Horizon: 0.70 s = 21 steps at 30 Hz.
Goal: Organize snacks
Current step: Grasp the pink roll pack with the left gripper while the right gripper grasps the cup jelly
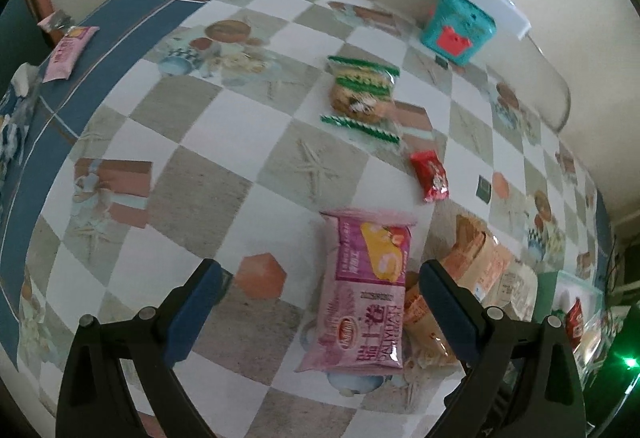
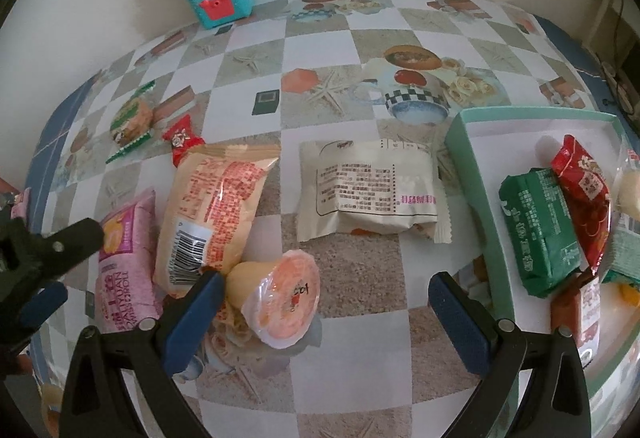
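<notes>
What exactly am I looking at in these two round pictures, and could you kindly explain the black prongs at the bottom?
The prongs are hand-held grippers, one in each of a person's hands; no robot arm is involved. Each picture comes from a fisheye camera on one gripper, looking forward along its fingers, so the table looks bent.

One picture is from the left gripper, open over a pink Swiss-roll packet. The other is from the right gripper, open, with a jelly cup lying on its side between its fingers. Neither holds anything.

Loose on the checkered tablecloth lie an orange packet, a cream packet, a small red candy and a wrapped cookie. A pale green box to the right already contains several snacks.
</notes>
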Available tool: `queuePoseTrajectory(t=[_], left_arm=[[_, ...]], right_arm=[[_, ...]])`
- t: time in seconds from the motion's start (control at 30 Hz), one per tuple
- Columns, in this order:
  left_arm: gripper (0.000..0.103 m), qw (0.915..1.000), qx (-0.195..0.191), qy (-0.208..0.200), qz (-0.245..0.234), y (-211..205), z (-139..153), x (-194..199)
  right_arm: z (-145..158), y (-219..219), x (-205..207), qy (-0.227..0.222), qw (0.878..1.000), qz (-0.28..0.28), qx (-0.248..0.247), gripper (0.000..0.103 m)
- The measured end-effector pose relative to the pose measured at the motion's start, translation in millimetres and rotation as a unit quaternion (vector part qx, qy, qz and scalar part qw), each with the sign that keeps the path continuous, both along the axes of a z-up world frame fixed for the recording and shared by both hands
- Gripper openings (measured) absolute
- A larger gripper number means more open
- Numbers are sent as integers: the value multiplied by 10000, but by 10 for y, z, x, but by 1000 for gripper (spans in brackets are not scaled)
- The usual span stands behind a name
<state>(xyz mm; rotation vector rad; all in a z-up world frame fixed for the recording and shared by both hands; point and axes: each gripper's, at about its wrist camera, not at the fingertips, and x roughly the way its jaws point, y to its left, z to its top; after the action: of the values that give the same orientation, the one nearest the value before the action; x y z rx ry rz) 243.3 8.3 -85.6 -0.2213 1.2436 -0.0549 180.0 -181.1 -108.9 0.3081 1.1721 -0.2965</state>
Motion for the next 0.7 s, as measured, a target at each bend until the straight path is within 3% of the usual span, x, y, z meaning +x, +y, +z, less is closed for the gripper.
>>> queuePoseTrajectory(t=[0.33,0.53,0.7], left_arm=[[98,9995,206,54,-212,-198,-38,-33],[84,9994,225,124,-247,-232,-64,-23],[83,9993,171,165,-290,-254,-69,-22]], right_arm=[[11,-102,-23,12,9999,-113,-61,102],[-16,25,-9,30,10000,72,-22,83],[7,-5,-29,-79,9999,34,118,62]])
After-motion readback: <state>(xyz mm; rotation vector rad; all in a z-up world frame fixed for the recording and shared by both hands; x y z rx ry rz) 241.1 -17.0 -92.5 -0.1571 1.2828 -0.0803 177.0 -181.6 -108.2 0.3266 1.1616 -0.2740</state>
